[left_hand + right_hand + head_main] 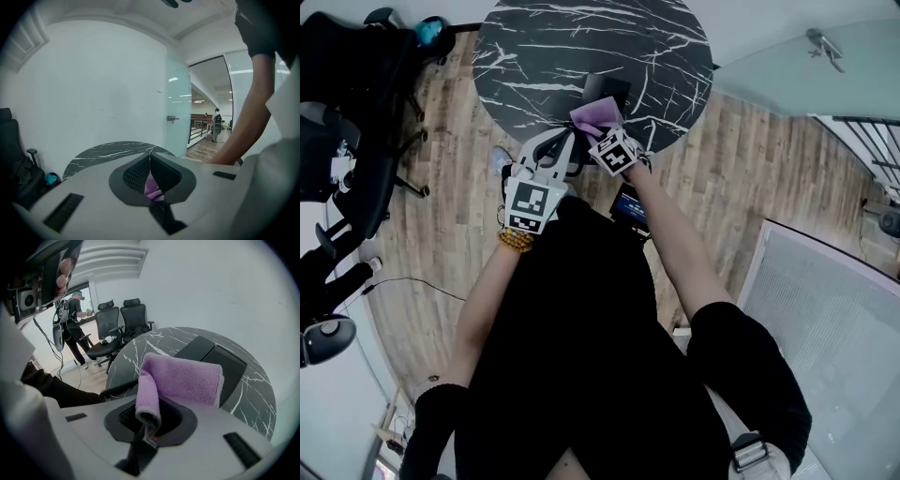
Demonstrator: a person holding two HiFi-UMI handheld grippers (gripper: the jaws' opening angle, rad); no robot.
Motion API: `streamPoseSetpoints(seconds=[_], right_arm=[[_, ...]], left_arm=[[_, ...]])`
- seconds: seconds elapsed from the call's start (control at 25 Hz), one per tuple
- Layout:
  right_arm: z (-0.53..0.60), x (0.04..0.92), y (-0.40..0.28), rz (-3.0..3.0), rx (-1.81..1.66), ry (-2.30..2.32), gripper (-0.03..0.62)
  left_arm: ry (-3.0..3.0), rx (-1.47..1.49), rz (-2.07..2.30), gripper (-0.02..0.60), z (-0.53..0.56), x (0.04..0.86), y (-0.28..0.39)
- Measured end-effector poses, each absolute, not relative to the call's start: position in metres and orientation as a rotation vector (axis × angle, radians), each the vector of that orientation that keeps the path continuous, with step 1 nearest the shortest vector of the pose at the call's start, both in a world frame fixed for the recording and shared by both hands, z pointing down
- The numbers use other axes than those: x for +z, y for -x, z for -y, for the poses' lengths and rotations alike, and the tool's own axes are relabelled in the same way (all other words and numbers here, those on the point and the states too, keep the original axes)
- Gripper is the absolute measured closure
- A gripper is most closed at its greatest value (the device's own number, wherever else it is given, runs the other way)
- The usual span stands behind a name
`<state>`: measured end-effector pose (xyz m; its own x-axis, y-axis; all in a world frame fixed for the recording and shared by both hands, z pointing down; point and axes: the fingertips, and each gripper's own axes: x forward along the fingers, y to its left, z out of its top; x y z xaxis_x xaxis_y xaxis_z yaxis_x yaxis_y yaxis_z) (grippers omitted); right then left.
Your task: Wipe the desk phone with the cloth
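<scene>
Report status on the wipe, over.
Left gripper and right gripper both shut on cloth. Cloth held at near edge of desk phone, contact unclear. Nothing in between.

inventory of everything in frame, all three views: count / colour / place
desk phone: 1, black, on the table beyond the cloth
cloth: 1, purple, held in front of the phone
phone cord: 1, black, coiled, at the table's near edge
table: 1, round, black marble with white veins
office chairs: at least 2, black, on the wood floor beside the table
glass door: 1, pale green, right of the white wall
background person: 1, dark clothes, standing near the chairs
left gripper: 1, white, shut on a bit of cloth
right gripper: 1, white, shut on the cloth's fold
</scene>
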<state>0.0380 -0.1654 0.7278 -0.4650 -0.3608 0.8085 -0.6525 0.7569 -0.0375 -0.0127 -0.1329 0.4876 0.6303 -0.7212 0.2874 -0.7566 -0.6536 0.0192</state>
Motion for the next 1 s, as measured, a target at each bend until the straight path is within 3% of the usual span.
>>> streamPoseSetpoints(seconds=[1.0], right_arm=[[0.143, 0.738, -0.033, 2.107, 0.471, -0.615, 0.533]], left_arm=[[-2.662, 0.356, 1.241, 0.563, 0.135, 0.494, 0.021]])
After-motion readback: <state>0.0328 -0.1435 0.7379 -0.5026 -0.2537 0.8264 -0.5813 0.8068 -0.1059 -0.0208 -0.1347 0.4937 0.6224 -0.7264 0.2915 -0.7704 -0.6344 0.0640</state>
